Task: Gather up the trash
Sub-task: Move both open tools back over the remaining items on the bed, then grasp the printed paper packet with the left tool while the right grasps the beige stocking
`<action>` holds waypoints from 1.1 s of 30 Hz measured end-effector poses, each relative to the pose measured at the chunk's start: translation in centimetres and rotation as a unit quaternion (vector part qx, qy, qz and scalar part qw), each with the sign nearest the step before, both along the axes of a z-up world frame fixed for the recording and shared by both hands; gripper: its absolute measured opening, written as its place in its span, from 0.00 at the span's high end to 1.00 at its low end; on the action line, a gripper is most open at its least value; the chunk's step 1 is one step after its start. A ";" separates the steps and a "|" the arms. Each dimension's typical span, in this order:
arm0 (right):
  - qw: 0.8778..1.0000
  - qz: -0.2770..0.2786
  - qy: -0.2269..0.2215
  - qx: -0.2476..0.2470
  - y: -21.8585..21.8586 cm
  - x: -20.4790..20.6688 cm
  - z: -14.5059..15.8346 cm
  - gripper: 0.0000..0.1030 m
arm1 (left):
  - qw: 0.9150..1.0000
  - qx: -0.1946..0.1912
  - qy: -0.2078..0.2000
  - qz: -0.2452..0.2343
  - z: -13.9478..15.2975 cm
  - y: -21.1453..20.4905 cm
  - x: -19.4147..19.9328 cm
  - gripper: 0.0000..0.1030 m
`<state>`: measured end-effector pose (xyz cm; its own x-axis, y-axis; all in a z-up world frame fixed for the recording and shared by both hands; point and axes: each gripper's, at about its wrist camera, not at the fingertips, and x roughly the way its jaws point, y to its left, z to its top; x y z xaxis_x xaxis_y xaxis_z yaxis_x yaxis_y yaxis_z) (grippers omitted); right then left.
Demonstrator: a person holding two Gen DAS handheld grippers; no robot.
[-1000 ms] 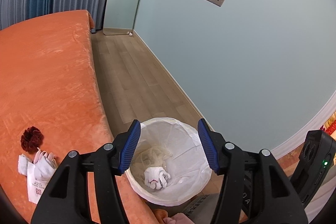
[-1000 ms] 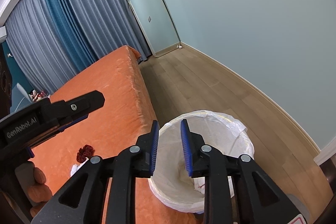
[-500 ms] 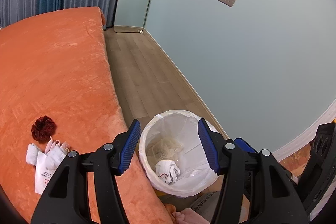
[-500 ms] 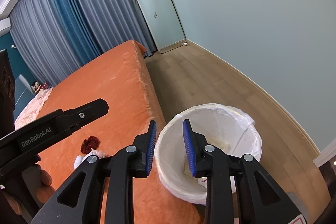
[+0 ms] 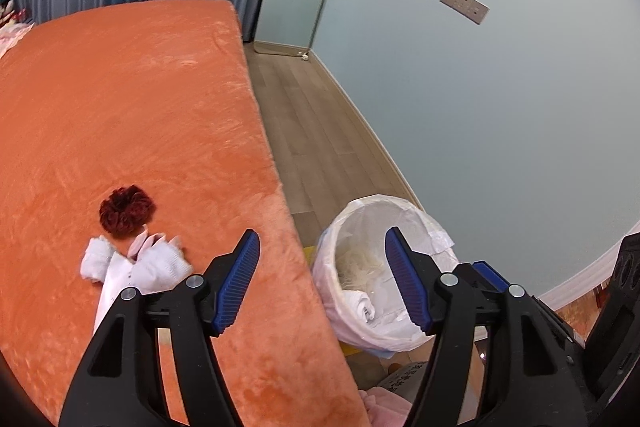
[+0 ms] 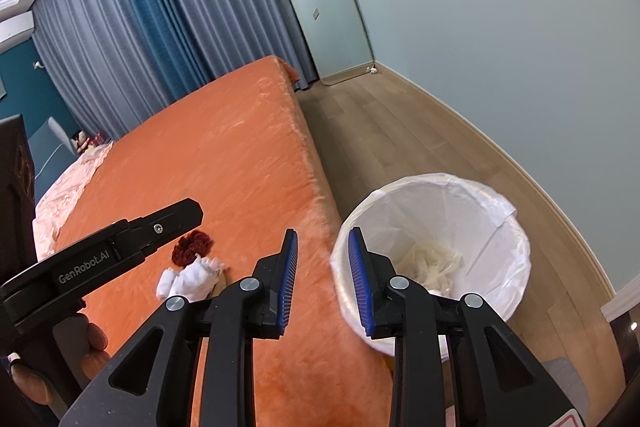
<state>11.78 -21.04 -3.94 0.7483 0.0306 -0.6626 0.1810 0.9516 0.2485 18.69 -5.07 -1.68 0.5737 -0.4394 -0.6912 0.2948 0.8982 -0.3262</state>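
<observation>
A white-lined trash bin (image 5: pixel 400 211) (image 6: pixel 488 195) stands on the floor against the orange bed (image 5: pixel 120 115) (image 6: pixel 240 155); crumpled white trash lies inside it. On the bed lie a dark red scrunchie (image 5: pixel 126 207) (image 6: pixel 192 245) and crumpled white paper trash (image 5: pixel 136 267) (image 6: pixel 188 277). My left gripper (image 5: pixel 322 247) hangs above the bed's edge and the bin with its jaws opening wide and nothing between them. My right gripper (image 6: pixel 322 241) is narrowly open and empty, over the gap between bed and bin. A finger of the left gripper (image 6: pixel 168 221) shows in the right wrist view.
Wooden floor (image 5: pixel 312 131) runs between the bed and a pale blue wall with a socket plate (image 5: pixel 464 5). A mirror (image 6: pixel 320 7) leans in the corner beside blue-grey curtains (image 6: pixel 160 27). A person's hand (image 6: pixel 92 337) holds the left gripper.
Both grippers have swung left, from over the bin toward the bed's edge. The scrunchie and white paper have come closer to centre. The left jaws stand wider apart.
</observation>
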 end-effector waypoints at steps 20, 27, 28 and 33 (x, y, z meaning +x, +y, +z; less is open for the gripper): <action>0.996 0.075 0.055 0.001 9.2 1.3 -4.8 0.66 | 0.991 0.019 0.083 0.102 -8.0 13.2 0.0 0.33; 0.991 0.104 0.087 0.001 12.8 2.1 -7.7 0.66 | 0.986 0.022 0.126 0.109 -11.6 15.6 0.2 0.33; 0.990 0.109 0.092 0.000 13.3 2.2 -8.2 0.66 | 0.985 0.021 0.132 0.110 -12.1 15.9 0.2 0.33; 0.986 0.123 0.114 -0.004 15.1 2.8 -10.0 0.66 | 0.980 0.019 0.161 0.117 -14.4 17.2 0.6 0.34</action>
